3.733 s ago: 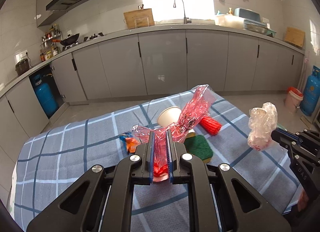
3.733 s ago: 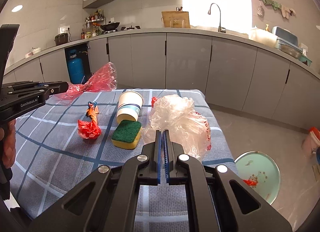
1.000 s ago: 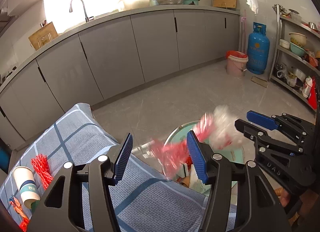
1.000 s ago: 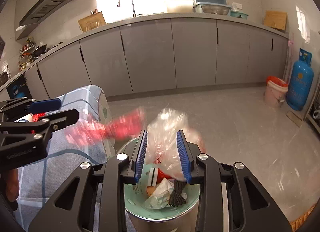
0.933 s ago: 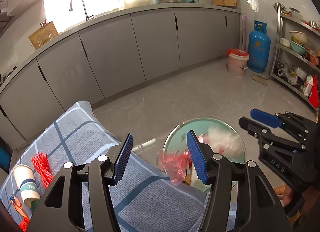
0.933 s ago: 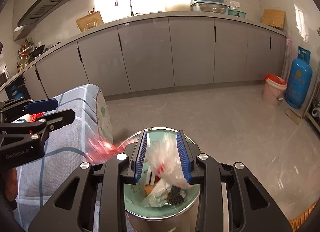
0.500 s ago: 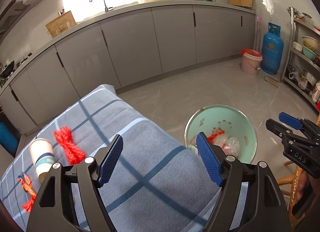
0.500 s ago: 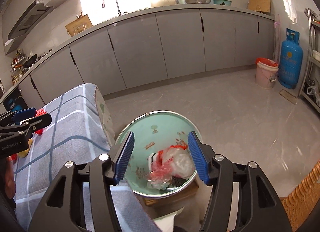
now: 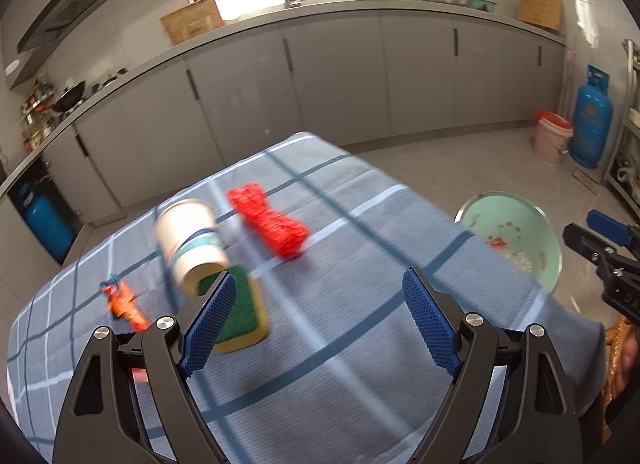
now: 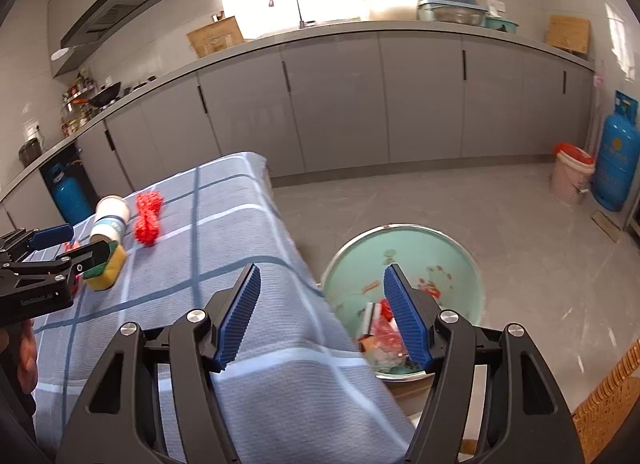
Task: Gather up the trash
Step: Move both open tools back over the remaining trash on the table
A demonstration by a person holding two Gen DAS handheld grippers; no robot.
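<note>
The left gripper (image 9: 320, 324), empty with jaws opening, is nearest the sponge (image 9: 244, 316) just left of it. The right gripper (image 10: 322, 316), opening and empty too, hangs over the bin (image 10: 472, 264).

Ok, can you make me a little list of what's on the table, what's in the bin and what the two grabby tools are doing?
table: blue checked cloth
on the table: white paper cup with a teal band lying on its side; red mesh net; green and yellow sponge; small orange wrapper
bin: round mint-green bin on the floor beside the table, with red and clear plastic trash inside
left tool: jaws opening, nothing between them
right tool: jaws opening, nothing between them
</note>
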